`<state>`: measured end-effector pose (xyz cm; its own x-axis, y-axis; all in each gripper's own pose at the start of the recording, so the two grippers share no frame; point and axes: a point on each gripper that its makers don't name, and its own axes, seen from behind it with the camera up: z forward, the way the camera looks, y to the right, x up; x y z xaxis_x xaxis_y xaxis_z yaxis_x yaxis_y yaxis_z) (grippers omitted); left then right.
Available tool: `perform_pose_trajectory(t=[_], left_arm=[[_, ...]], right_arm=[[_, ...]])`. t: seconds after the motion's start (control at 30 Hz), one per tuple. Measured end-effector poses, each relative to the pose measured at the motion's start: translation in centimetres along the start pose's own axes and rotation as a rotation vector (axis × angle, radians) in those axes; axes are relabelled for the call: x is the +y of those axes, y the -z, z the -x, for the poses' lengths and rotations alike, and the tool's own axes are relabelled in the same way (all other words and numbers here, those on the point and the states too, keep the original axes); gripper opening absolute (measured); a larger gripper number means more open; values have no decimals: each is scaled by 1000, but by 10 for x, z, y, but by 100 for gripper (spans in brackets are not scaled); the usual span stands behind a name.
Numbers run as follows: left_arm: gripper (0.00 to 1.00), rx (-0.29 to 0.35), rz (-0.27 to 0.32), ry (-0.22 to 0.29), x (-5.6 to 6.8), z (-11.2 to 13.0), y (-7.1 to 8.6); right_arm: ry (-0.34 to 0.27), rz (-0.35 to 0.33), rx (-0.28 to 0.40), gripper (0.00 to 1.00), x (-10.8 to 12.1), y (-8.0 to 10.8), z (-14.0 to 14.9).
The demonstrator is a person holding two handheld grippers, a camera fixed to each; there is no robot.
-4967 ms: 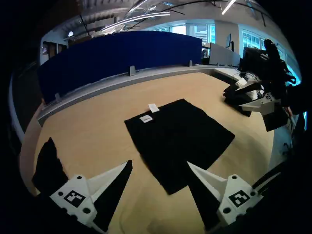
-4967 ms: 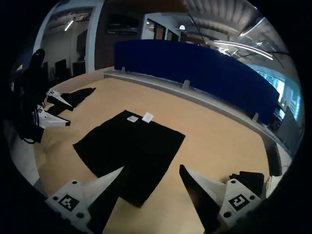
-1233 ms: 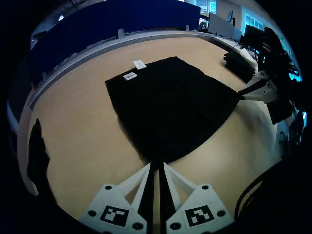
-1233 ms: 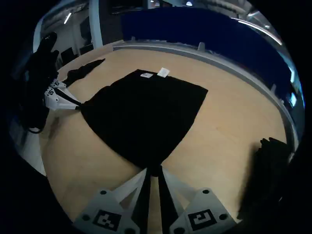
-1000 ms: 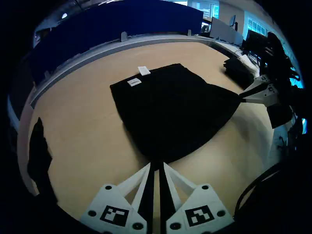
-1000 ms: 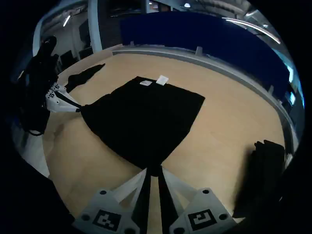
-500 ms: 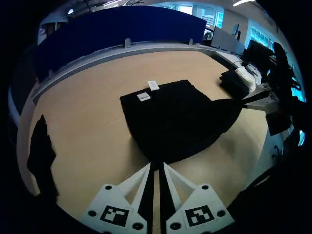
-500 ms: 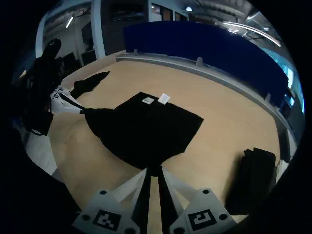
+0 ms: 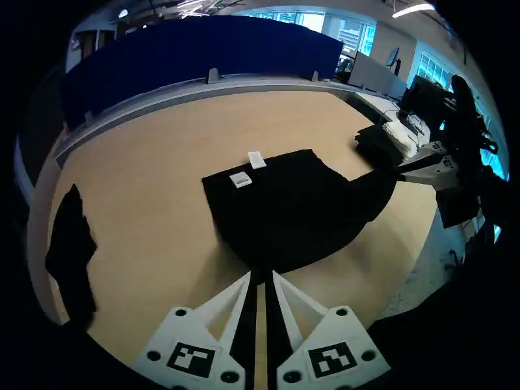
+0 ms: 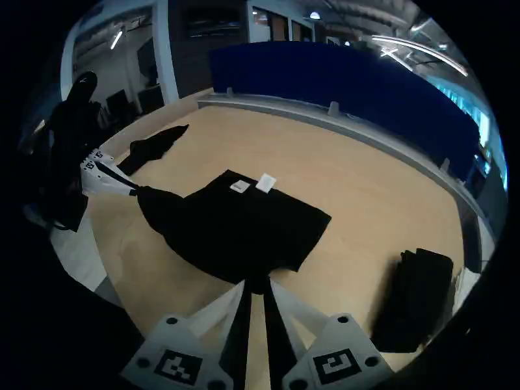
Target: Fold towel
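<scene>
A black towel with white tags at its far edge lies on the wooden table. My left gripper is shut on one near corner of it. In the left gripper view, my right gripper pinches the other near corner at the right, held up off the table. In the right gripper view the towel hangs between my right gripper, shut on its corner, and my left gripper at the left. The near edge is raised; the far part rests flat.
A stack of dark folded cloths sits near the table's right edge, also seen as a stack behind the right gripper. A loose black cloth lies at the left. A blue partition runs along the table's far side.
Five seconds ago both grippers were open above the flat towel. Since then they have shut on its near corners and lifted them, and the towel's near half has risen and bunched toward the far edge.
</scene>
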<state>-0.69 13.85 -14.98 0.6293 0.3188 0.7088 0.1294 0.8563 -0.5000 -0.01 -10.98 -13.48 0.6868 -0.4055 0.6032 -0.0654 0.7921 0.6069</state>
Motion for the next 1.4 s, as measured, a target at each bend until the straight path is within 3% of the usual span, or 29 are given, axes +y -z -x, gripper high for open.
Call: perform_pose_trajectory(t=[0.3,0.53,0.77,1.0,1.4], left_arm=[[8,2,10,18,3,3,14],[8,4,15,33,4,6,14],[8,16,1,46,-3,-2,12],[8,35,-13,43,-13,-19,2],[8,44,-35,41,-33,-40,-30]], right_arm=[[-12,-11,-1,12,-5,12,-4],[-14,-9,-6,12,-6,13,-4],[-8,-5,-10,12,-4,11,-6],[-3,8,-15,13,6,-1,-12],[-22,32,-23,12,31,-34,-22]])
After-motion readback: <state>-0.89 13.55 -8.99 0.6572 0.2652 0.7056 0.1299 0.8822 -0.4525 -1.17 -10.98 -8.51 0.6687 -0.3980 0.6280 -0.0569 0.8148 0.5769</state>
